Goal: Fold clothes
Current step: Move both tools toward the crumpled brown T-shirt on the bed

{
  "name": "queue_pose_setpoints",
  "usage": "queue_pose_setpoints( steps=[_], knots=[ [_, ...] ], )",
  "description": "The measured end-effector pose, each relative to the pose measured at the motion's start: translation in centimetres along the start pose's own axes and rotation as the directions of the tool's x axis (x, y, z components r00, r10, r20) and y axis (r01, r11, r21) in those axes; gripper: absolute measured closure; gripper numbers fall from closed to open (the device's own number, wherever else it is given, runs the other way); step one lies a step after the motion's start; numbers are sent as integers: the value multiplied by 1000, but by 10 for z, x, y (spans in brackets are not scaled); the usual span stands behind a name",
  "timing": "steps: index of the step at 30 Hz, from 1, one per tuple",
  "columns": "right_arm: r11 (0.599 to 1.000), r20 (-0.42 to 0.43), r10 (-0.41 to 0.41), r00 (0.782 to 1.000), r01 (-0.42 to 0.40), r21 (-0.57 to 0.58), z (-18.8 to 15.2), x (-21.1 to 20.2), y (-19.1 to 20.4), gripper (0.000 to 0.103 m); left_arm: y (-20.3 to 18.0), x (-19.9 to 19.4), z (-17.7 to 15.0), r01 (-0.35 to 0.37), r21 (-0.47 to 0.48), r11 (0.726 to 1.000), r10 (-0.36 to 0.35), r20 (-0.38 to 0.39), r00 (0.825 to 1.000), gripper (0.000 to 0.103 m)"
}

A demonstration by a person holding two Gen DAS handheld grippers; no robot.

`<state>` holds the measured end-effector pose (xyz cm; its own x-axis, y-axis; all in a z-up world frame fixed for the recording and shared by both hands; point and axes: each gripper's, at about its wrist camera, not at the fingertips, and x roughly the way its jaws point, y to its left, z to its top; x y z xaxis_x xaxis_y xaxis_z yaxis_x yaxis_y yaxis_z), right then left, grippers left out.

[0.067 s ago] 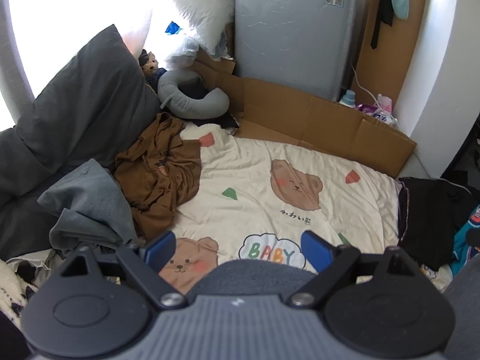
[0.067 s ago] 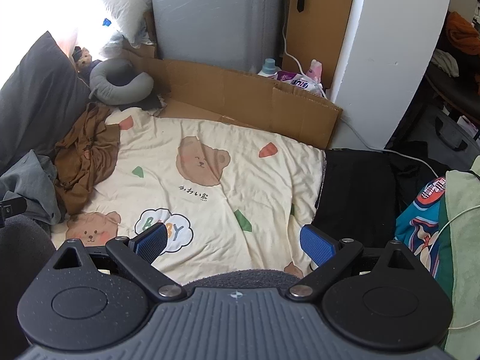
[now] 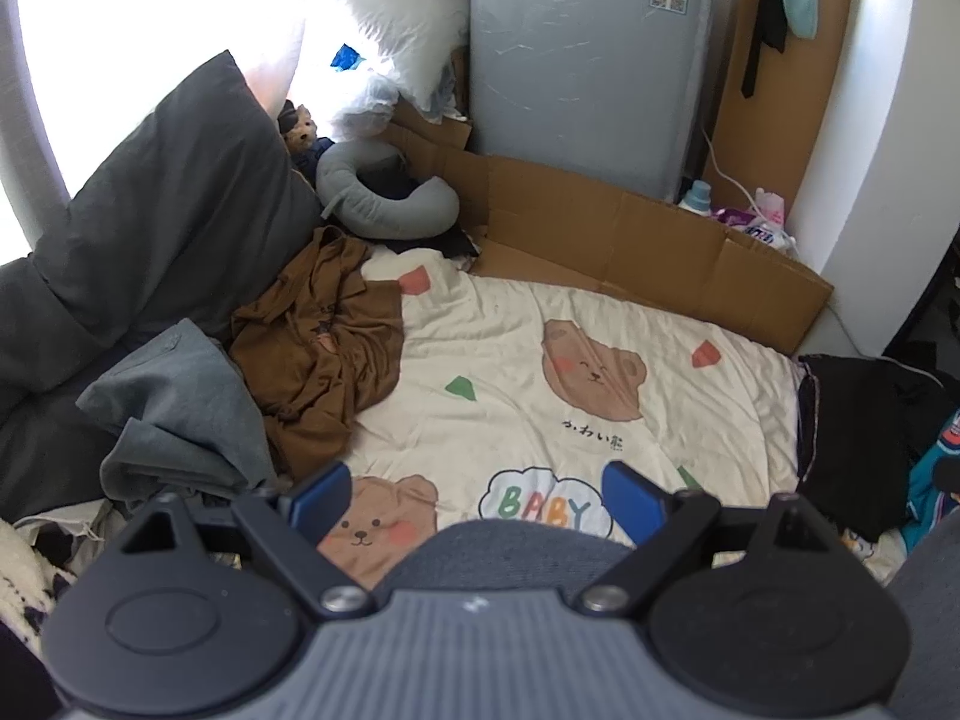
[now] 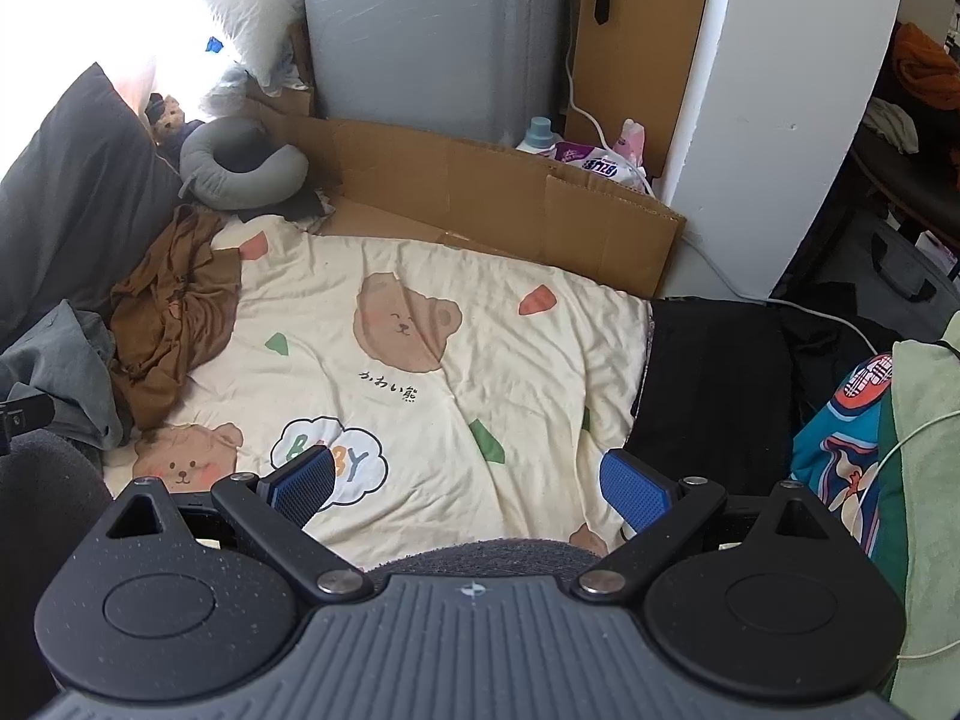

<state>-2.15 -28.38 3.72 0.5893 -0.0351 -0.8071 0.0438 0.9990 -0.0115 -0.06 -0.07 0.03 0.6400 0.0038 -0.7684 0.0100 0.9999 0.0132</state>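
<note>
A crumpled brown garment (image 3: 324, 348) (image 4: 174, 312) lies at the left edge of a cream bear-print blanket (image 3: 540, 396) (image 4: 420, 384). A grey garment (image 3: 174, 414) (image 4: 60, 372) is heaped beside it, nearer me. A black garment (image 3: 864, 420) (image 4: 708, 396) lies flat off the blanket's right edge. My left gripper (image 3: 474, 498) hovers open over the blanket's near part, nothing between its blue pads. My right gripper (image 4: 468, 480) also hangs open above the blanket, empty, further right.
Dark grey pillows (image 3: 150, 210) lean at the left, a grey neck pillow (image 3: 384, 198) behind the brown garment. A flattened cardboard sheet (image 3: 630, 234) and a grey cabinet (image 3: 582, 60) stand behind the blanket. Teal and green fabric (image 4: 870, 438) lies at the right.
</note>
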Motion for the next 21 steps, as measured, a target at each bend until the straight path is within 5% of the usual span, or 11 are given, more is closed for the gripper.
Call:
queue_pose_setpoints(
  steps=[21],
  knots=[
    [998,11,63,998,-64,19,3,-21,-6,5,11,-27,11,25,-5,1000,-25,17,1000,11]
  ],
)
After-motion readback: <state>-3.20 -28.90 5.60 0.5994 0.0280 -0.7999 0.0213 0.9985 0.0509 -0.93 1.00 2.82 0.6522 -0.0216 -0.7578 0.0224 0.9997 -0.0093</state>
